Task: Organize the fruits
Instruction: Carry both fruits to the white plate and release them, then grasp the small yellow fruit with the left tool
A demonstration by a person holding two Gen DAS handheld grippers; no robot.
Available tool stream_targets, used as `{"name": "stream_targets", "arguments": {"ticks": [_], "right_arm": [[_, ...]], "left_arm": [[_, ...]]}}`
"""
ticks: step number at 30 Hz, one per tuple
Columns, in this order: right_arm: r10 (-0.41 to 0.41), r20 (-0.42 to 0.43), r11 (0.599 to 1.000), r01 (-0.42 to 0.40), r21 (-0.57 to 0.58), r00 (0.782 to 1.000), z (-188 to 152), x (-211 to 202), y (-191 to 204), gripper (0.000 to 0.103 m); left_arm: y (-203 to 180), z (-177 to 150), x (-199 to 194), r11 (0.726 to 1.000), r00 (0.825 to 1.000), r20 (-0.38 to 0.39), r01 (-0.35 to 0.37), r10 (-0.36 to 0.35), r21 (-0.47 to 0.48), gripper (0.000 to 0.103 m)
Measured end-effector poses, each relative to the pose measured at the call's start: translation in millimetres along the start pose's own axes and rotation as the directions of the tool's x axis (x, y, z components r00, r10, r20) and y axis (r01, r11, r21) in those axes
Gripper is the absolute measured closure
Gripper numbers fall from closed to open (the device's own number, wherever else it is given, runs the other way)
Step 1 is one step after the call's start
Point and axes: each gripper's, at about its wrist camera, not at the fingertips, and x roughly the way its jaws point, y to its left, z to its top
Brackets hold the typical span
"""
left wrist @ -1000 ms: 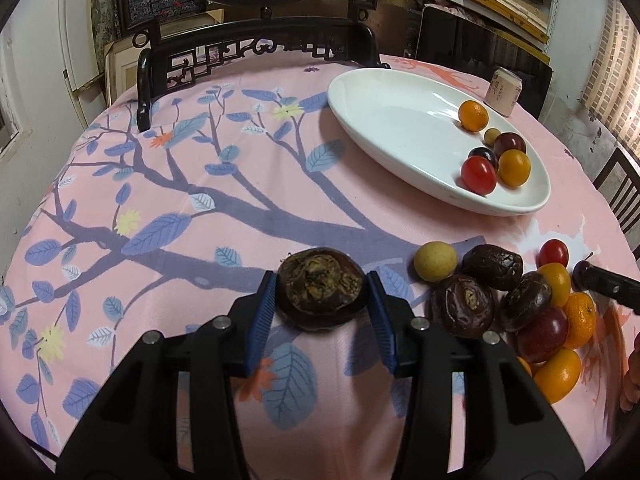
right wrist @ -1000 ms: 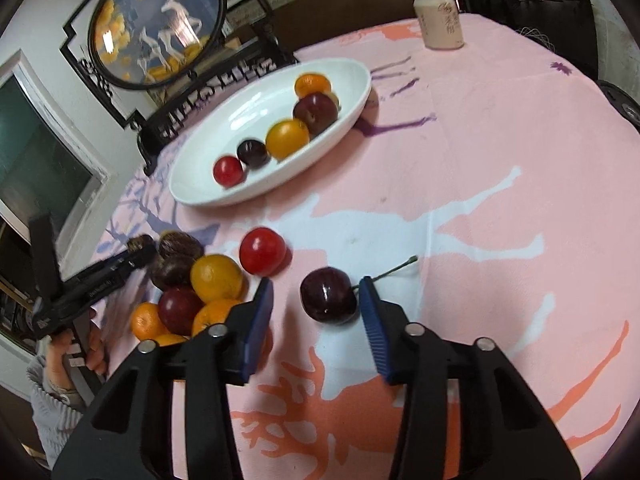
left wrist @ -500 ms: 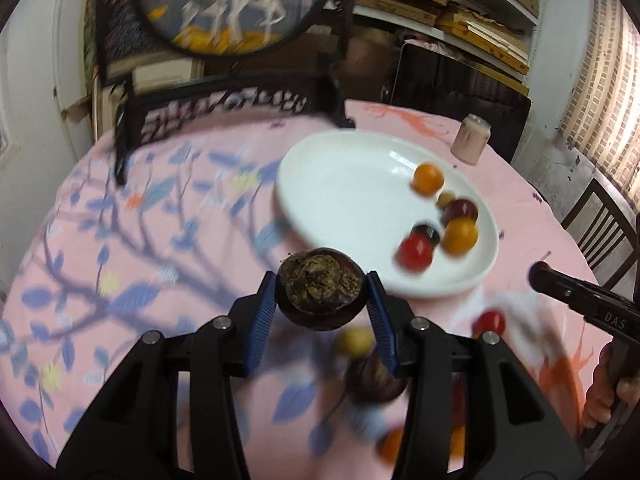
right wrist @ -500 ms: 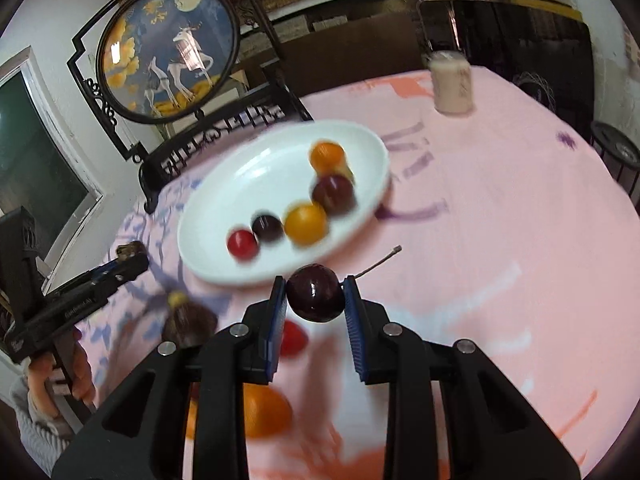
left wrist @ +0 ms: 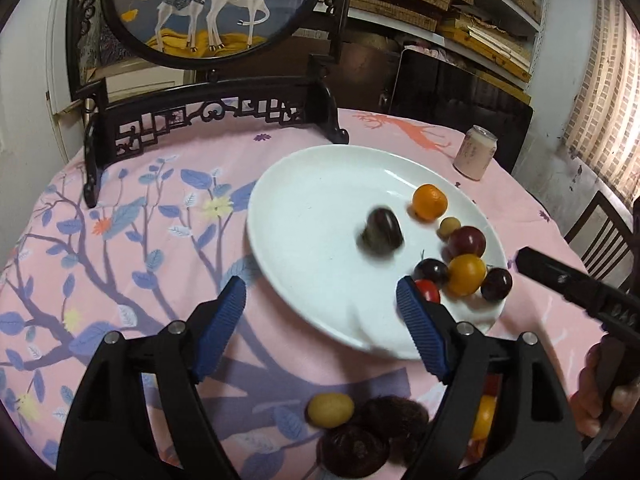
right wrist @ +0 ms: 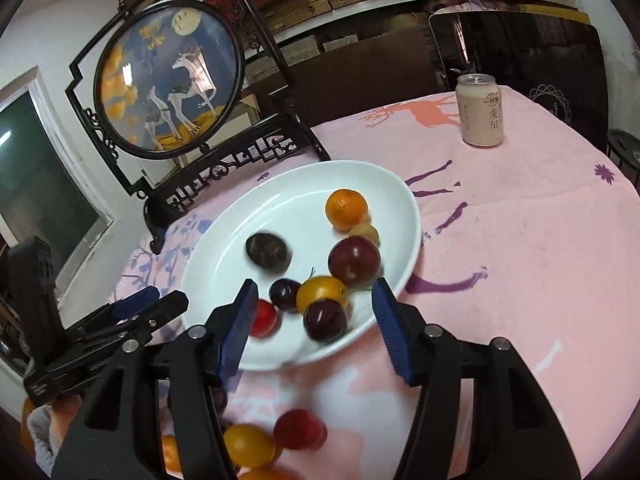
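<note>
Both the left gripper (left wrist: pixel 320 322) and the right gripper (right wrist: pixel 314 328) are seen opening with nothing between the jaws, poised at the near rim of the white plate (left wrist: pixel 304 200). The remaining fruit pile (left wrist: pixel 360 428) is found on the tablecloth below and behind the fingertips, nearer the left gripper, it is judged.

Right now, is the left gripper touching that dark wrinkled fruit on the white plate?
Apart. In the left wrist view the left gripper is opening with nothing between its jaws, and the dark wrinkled fruit lies blurred farther in on the white plate, bare plate between them.
</note>
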Motion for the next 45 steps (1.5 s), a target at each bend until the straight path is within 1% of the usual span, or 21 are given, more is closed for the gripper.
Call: {"name": "stream_targets", "arguments": {"ticks": [2,6,9,11,13,16,19,21,23,24,25,26,29,32,34,35,36,38,39,42,45], "right_arm": [[0.003,-0.004,1.000,-0.003,0.018,1.000,-4.8,-5.7,-3.2,0.043],[0.010,-0.021,0.998,-0.008,0.059,1.000,-14.1,-15.9,-9.9,0.043],[0.005,-0.019,0.996,-0.003,0.089,1.000,-22.1,-25.8,-14.7,0.037],[0.005,-0.011,0.994,-0.003,0.105,1.000,-24.5,-30.5,-17.2,0.030],[0.002,-0.005,0.994,-0.002,0.111,1.000,-25.7,-34.4,-18.5,0.030],[-0.003,-0.010,0.994,0.004,0.111,1.000,-25.4,-33.5,-18.5,0.030],[-0.007,-0.031,0.994,0.011,0.110,1.000,-26.8,-30.4,-18.9,0.030],[-0.015,-0.037,0.994,0.019,0.107,0.999,-27.1,-29.3,-18.4,0.030],[-0.017,-0.039,0.994,0.021,0.106,0.999,-27.0,-28.9,-18.5,0.030],[-0.016,-0.039,0.994,0.020,0.106,0.999,-26.7,-29.0,-18.4,0.030],[-0.015,-0.036,0.994,0.019,0.105,0.999,-26.4,-29.5,-18.2,0.030],[-0.016,-0.033,0.994,0.019,0.104,0.999,-26.1,-30.3,-18.0,0.030],[-0.014,-0.027,0.994,0.016,0.104,1.000,-25.6,-31.6,-18.1,0.030],[-0.010,-0.030,0.995,0.013,0.103,0.999,-25.5,-31.5,-17.4,0.030],[-0.008,-0.030,0.995,0.011,0.101,1.000,-25.5,-32.0,-16.6,0.030],[-0.009,-0.029,0.995,0.012,0.098,1.000,-25.5,-32.2,-16.0,0.030],[-0.009,-0.029,0.995,0.012,0.096,1.000,-25.4,-32.3,-15.6,0.030],[-0.009,-0.029,0.996,0.012,0.090,1.000,-25.5,-32.2,-14.4,0.030],[-0.010,-0.030,0.996,0.013,0.087,1.000,-25.7,-32.1,-13.9,0.030],[-0.012,-0.031,0.996,0.014,0.084,0.999,-25.5,-31.5,-13.3,0.030],[-0.012,-0.032,0.997,0.015,0.081,0.999,-25.6,-31.5,-12.9,0.030]], "left_arm": [[0.3,-7.8,-5.1,1.000,1.000,-0.001,-0.019,0.019,0.015,0.019],[-0.2,-23.3,-15.9,0.999,1.000,-0.027,0.002,-0.001,0.040,0.015],[1.1,-35.7,-19.9,0.996,0.998,-0.042,-0.045,0.048,0.072,0.014],[6.8,-41.8,-21.9,0.997,0.997,-0.060,-0.049,0.053,0.059,0.014],[11.7,-44.9,-23.1,0.999,0.997,-0.070,-0.030,0.032,0.035,0.014],[18.6,-45.2,-16.3,0.997,0.993,-0.088,-0.072,0.074,0.025,0.014],[23.7,-46.6,-11.9,1.000,0.992,-0.126,-0.009,0.006,-0.019,0.014],[21.1,-47.5,-11.3,1.000,0.991,-0.134,0.023,-0.024,-0.013,0.014],[18.2,-48.7,-6.5,1.000,0.989,-0.148,-0.021,0.024,0.020,0.014],[18.4,-49.8,-2.8,0.999,0.986,-0.158,-0.043,0.047,0.028,0.008],[22.3,-49.9,0.1,0.999,0.986,-0.165,-0.034,0.037,0.016,0.008],[28.7,-47.9,-0.9,0.999,0.987,-0.160,-0.032,0.029,-0.012,0.007],[45.1,-41.5,-15.3,0.992,0.989,-0.103,-0.108,0.102,-0.061,0.010],[56.7,-38.8,-23.3,0.990,0.994,-0.080,-0.080,0.071,-0.116,0.010],[53.4,-40.3,-18.7,0.992,0.993,-0.094,-0.083,0.074,-0.096,0.011],[49.2,-41.0,-15.8,0.994,0.992,-0.102,-0.078,0.070,-0.077,0.017],[43.0,-42.3,-13.6,0.997,0.992,-0.113,-0.052,0.046,-0.051,0.034],[34.3,-43.4,-9.3,1.000,0.992,-0.130,-0.012,0.010,-0.020,0.052],[31.0,-44.3,-7.3,1.000,0.990,-0.141,0.012,-0.014,-0.010,0.056],[22.9,-49.0,-1.2,1.000,0.986,-0.163,0.028,-0.025,0.015,0.056],[11.0,-52.8,1.0,0.997,0.988,-0.152,-0.002,0.014,0.081,0.058]]}}
